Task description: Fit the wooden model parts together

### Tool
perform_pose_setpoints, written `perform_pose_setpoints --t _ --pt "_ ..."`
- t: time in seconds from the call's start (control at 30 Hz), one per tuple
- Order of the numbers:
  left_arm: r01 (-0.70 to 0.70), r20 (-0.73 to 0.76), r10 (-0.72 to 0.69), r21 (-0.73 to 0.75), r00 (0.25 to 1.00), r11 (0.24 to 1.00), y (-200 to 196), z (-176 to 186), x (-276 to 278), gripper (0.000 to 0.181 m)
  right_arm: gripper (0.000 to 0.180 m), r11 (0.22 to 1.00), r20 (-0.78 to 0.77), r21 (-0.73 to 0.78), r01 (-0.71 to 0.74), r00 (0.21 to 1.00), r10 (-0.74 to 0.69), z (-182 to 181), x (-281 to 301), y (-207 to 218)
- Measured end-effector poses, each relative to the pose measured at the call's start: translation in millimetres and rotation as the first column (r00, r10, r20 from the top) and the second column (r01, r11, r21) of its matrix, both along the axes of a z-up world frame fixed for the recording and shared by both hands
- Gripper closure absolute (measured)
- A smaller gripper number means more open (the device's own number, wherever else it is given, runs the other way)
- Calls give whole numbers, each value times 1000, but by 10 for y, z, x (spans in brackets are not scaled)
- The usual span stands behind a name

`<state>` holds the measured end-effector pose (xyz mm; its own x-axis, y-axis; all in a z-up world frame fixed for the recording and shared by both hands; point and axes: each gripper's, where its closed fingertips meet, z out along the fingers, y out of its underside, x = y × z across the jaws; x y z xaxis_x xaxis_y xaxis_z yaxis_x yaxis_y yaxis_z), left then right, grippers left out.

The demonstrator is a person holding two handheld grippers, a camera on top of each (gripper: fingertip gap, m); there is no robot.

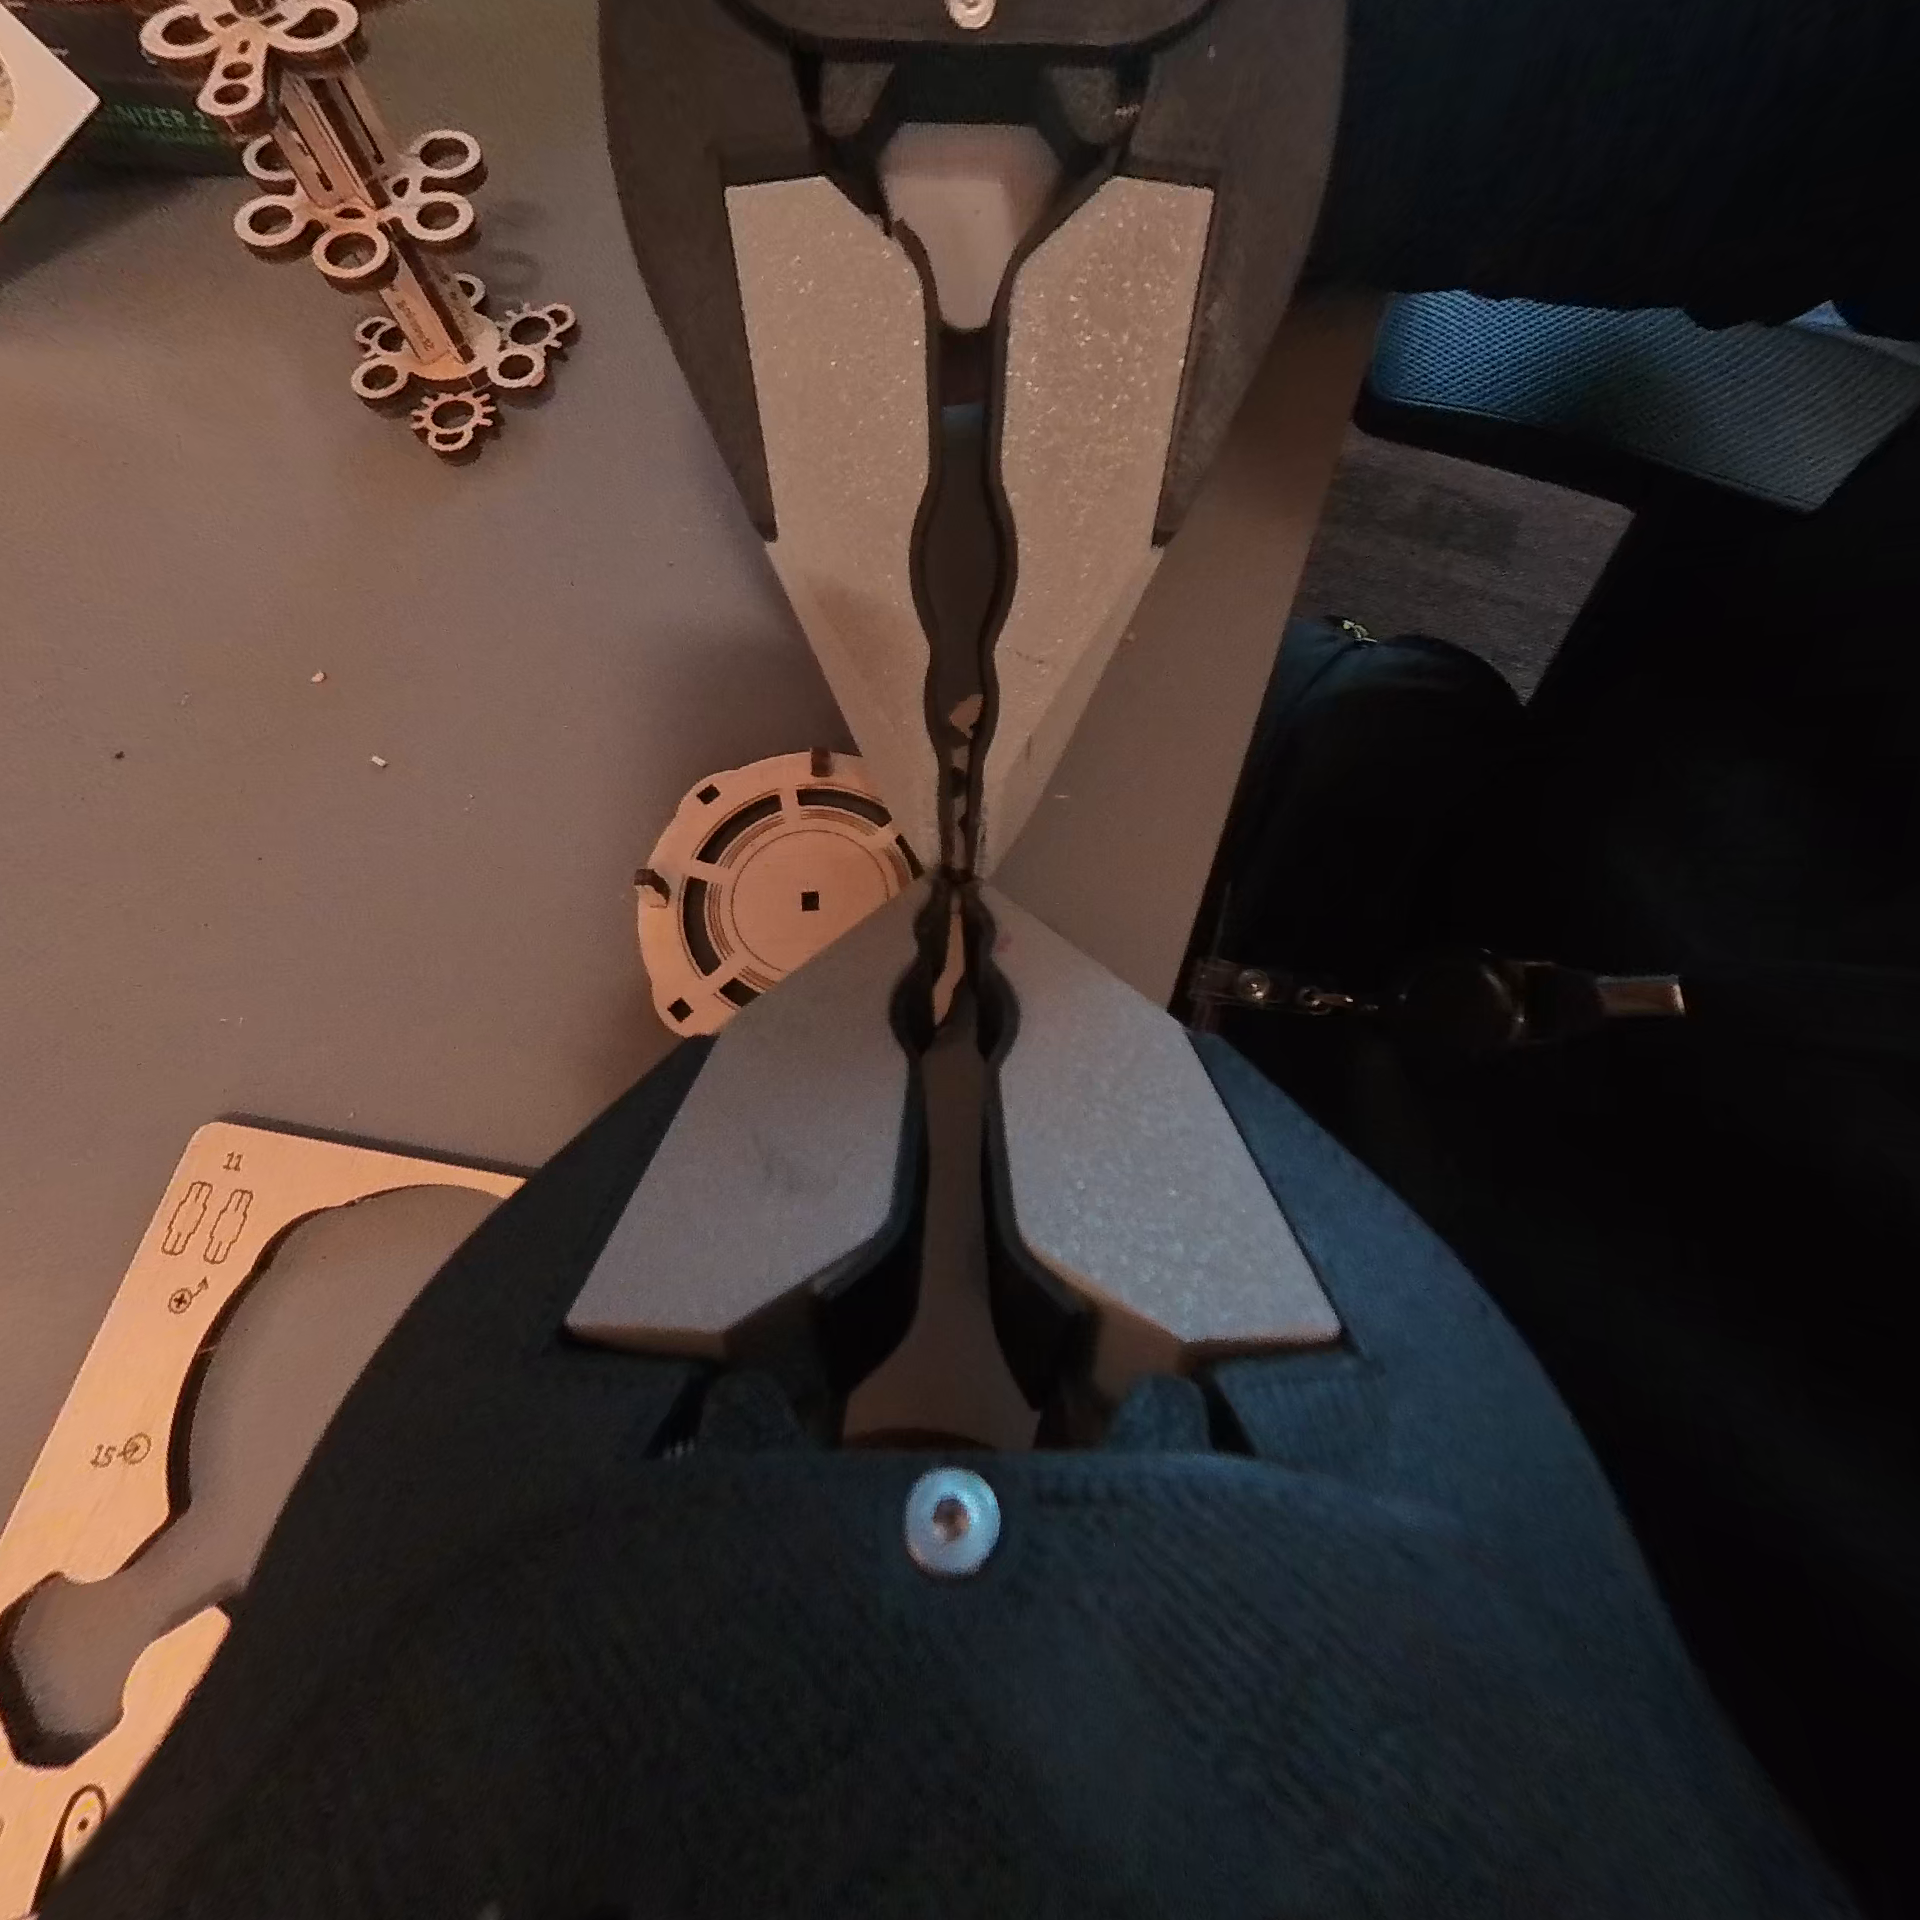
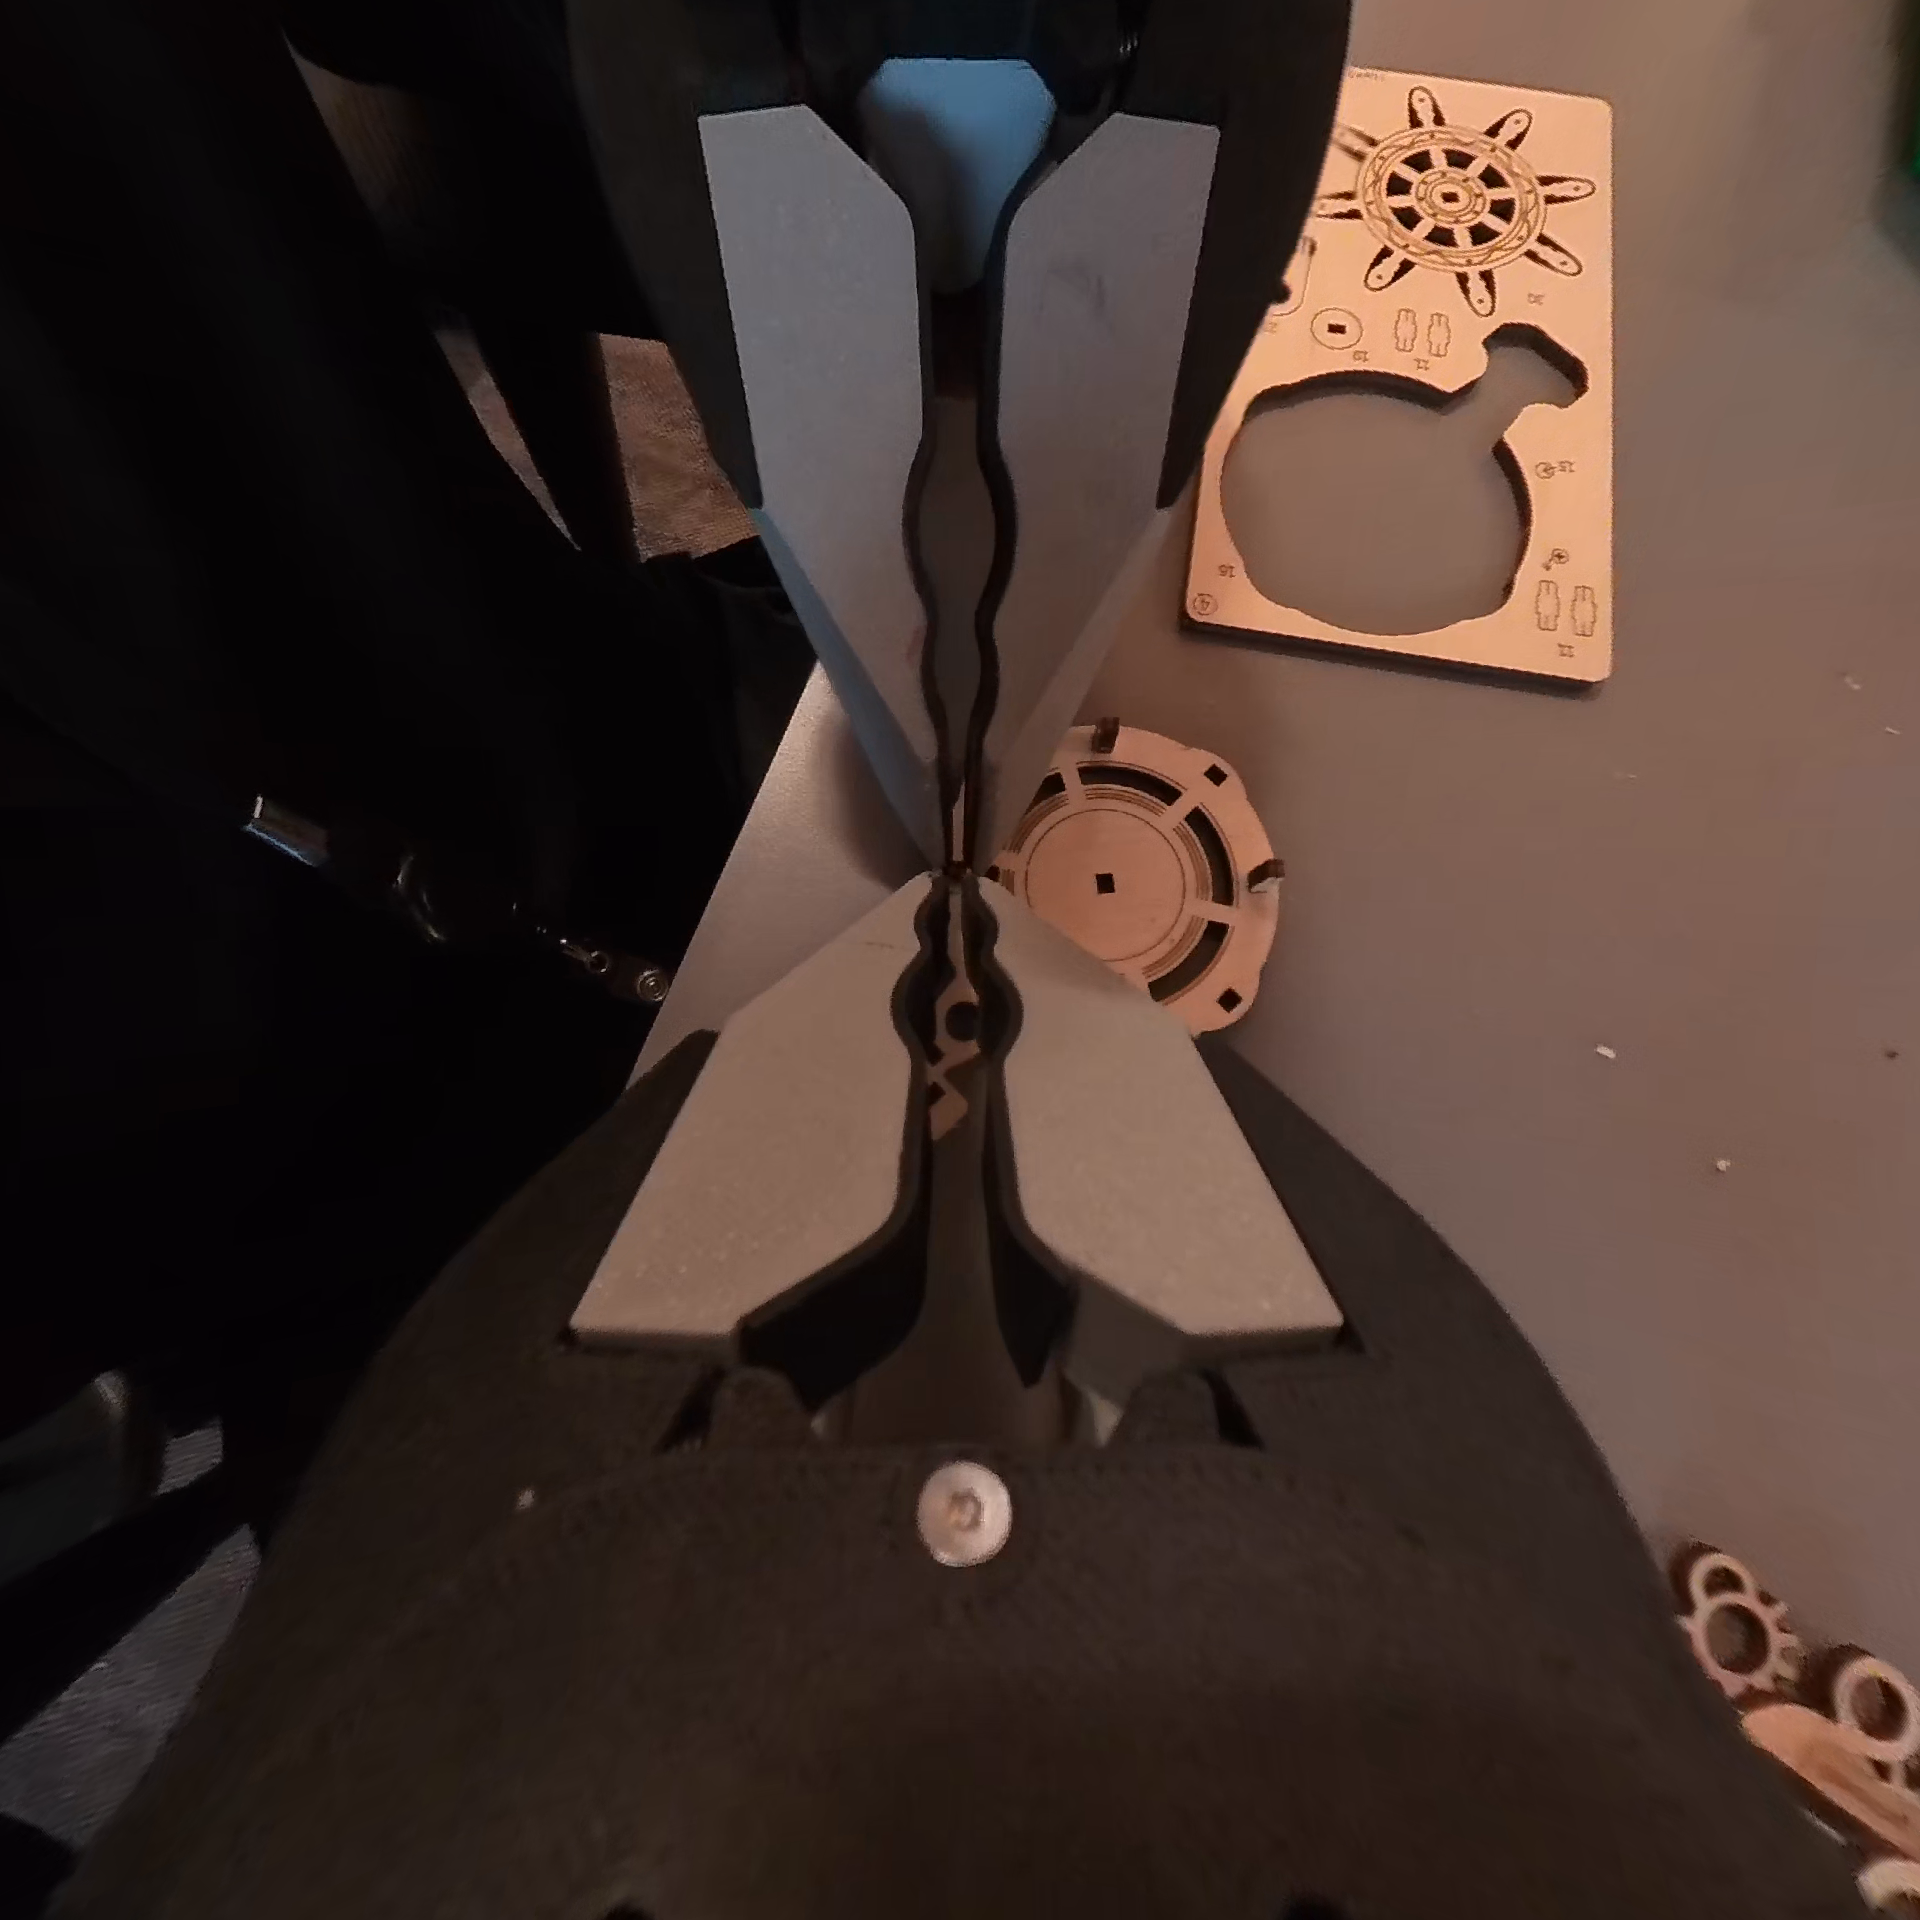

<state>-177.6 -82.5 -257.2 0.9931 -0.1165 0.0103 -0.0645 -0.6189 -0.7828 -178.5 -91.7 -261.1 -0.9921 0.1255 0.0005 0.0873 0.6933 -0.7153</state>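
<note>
My two grippers meet tip to tip above the grey table's edge. My left gripper (image 1: 951, 909) is shut on a thin wooden part (image 1: 943, 987) that shows edge-on as a pale sliver between the pads. My right gripper (image 2: 956, 896) is shut on a small flat wooden part (image 2: 951, 1049) with cut-outs. In the left wrist view the right gripper (image 1: 961, 852) comes down from the top, and the left gripper (image 2: 956, 847) does the same in the right wrist view. Where the two parts touch is hidden between the tips. A round wooden disc (image 1: 779, 899) (image 2: 1132, 894) lies on the table beside the tips.
A laser-cut wooden sheet (image 1: 125, 1403) (image 2: 1455, 582) with punched-out holes lies flat on the grey table (image 1: 312, 727). An assembled wooden piece with ring shapes (image 1: 364, 239) (image 2: 1766, 1673) lies farther off. A dark bag and clips (image 1: 1455, 987) sit beyond the table edge. Left and right tips are no more than a few centimetres apart.
</note>
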Motion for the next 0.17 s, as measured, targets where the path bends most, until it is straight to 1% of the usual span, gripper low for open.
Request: perform_pose_setpoints --t 0.17 --pt "5 -29 -5 0 1000 1000 -10 -6 6 181 180 998 21 55 -2 1000 1 -5 5 -5"
